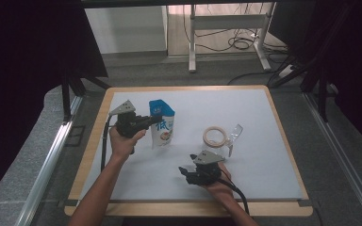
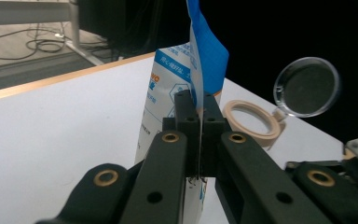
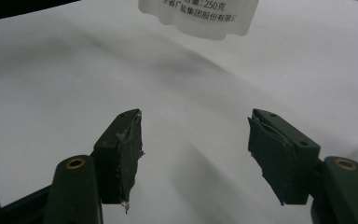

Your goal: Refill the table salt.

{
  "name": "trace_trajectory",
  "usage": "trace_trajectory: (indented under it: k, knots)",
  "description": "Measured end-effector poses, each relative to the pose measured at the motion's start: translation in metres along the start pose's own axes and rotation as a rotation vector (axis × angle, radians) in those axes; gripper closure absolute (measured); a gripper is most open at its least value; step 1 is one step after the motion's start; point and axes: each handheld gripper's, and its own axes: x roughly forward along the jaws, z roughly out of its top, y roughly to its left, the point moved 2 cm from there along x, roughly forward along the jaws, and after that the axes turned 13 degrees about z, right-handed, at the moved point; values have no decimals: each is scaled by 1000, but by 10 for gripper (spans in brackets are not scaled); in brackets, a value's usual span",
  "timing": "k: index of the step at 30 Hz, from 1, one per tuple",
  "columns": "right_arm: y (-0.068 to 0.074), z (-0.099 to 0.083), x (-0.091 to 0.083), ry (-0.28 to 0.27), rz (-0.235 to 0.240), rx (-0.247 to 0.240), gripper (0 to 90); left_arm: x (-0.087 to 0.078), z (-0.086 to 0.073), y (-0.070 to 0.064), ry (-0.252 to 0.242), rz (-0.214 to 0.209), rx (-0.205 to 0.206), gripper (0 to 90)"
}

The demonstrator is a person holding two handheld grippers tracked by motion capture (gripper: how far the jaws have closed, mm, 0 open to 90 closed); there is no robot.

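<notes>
Standing by the counter [image 1: 264, 155], I see the left tongs [image 1: 156, 120] clamped tight on the side edge of a pouch [image 1: 162, 127], which stands upright on the white surface at the left of centre. In the left gripper view the jaws meet on the pouch's thin seam, with the blue top flap rising above them.

The grip takes in only a narrow strip of film, so I judge the pouch could slip out or twist if it is lifted or tipped fast. If it sags sideways, whatever is inside may shift and pull it further. I cannot tell whether the top is cut open or sealed, nor how full it is; the printing on it is too small to read clearly.

Further right stands a clear jar [image 1: 217, 143] with a tan ring [image 1: 214, 135] at its mouth and a clear hinged lid [image 1: 234, 133] thrown back. It looks empty, though the glass makes that hard to judge. The jar is near the pouch but not touching it. A pour aimed at that mouth could miss and scatter over the counter, and a knock from either tool could tip the jar.

The right tongs [image 1: 185, 171], just in front of the jar, are spread wide and grip nothing; the right gripper view shows bare counter between their worn pads [image 3: 130, 156].
</notes>
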Motion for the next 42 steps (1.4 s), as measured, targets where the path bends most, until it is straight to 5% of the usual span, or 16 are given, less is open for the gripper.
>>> trace_trajectory:
  k: [28, 42]
  knots:
    - [-7, 16, 38, 23, -184, -40, 337, -10, 3, -33, 19, -101, 25, 900]
    - [-12, 20, 44, 21, -206, -44, 337, -12, 9, -43, 20, -132, 28, 900]
